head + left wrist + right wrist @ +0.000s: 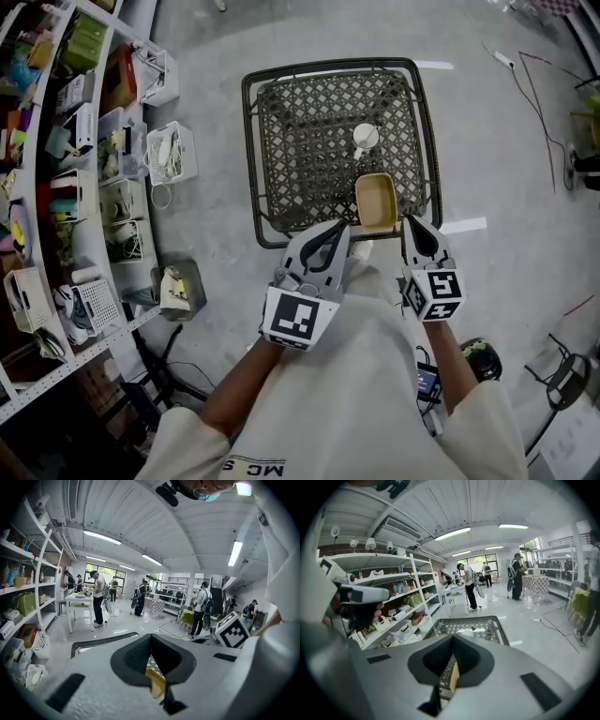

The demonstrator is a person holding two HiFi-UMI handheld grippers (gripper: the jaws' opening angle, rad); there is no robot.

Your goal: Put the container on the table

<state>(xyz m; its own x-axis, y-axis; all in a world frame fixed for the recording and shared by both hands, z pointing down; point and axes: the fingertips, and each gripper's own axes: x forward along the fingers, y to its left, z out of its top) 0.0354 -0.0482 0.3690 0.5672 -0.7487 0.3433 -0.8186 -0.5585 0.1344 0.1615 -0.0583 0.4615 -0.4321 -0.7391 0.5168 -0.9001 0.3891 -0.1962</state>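
Container (376, 201) rests on the lattice counter (300, 150) by its near edge — so left tool (333, 234) and right tool (415, 227) hang back, each pressed together on nothing.

container (376, 201) on table (300, 141), near edge (shelves (56, 187) left)

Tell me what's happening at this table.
A person holds a gripper in each hand at the near edge of a dark woven table. A tan container sits on the table near that edge, between the left gripper and the right gripper. Both grippers have their jaws together and neither is closed on the container. A small white object stands farther back on the table.
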